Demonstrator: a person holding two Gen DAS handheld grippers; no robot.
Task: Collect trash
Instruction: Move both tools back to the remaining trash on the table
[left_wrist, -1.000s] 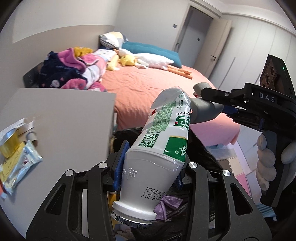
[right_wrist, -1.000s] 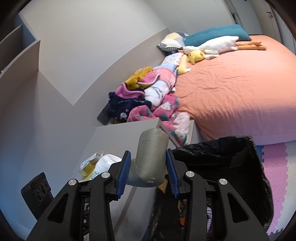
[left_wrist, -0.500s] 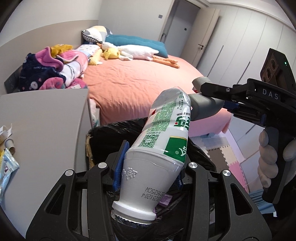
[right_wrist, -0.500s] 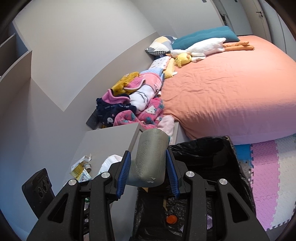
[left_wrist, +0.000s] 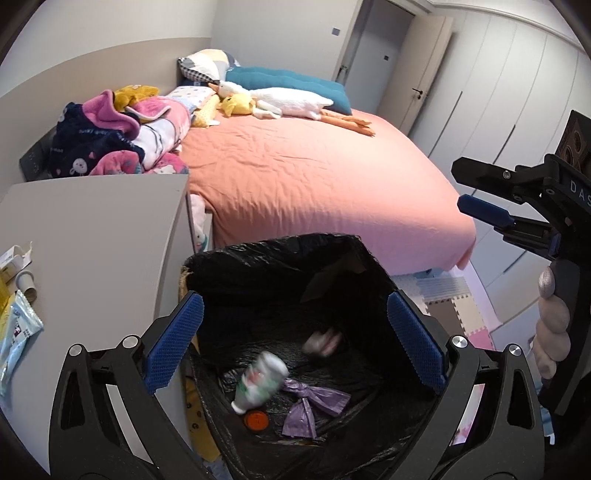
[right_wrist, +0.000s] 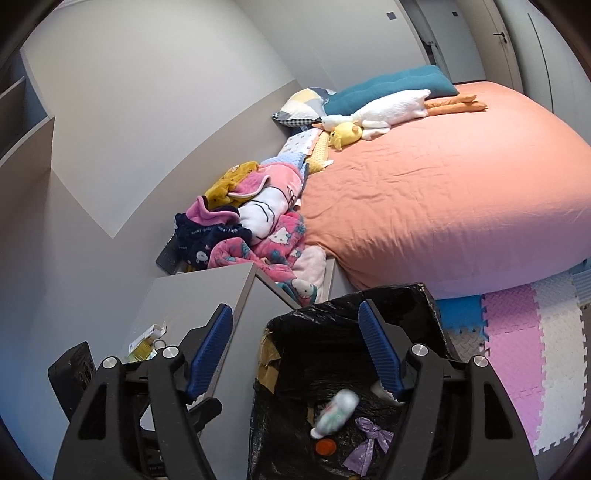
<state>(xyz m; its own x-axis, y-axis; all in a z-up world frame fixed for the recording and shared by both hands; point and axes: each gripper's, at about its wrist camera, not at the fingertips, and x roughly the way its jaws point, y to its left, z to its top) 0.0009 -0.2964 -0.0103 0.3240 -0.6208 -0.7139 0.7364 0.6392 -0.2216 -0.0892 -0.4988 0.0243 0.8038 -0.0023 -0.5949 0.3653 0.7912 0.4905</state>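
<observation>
A black-lined trash bin (left_wrist: 266, 247) stands below both grippers; its rim also shows in the right wrist view (right_wrist: 369, 295). My left gripper (left_wrist: 293, 341) is open and empty above it. My right gripper (right_wrist: 295, 350) is open and empty too, and shows at the right in the left wrist view (left_wrist: 476, 192). A white and green bottle (left_wrist: 260, 378) is blurred, falling inside the bin, also seen in the right wrist view (right_wrist: 334, 408). A second blurred pale item (left_wrist: 323, 339) is falling beside it. A purple bag (left_wrist: 310, 402) and an orange cap (left_wrist: 255, 421) lie at the bottom.
A grey nightstand (left_wrist: 92, 236) left of the bin holds wrappers (left_wrist: 16, 332) and a cardboard tube (left_wrist: 26, 286). Behind is a bed with an orange sheet (left_wrist: 314, 177), piled clothes (left_wrist: 114, 140) and plush toys. Foam floor mats (right_wrist: 524, 354) lie to the right.
Both grippers have opened over the bin. The bottle has left my left gripper and the grey roll has left my right gripper; both are dropping into the bin.
</observation>
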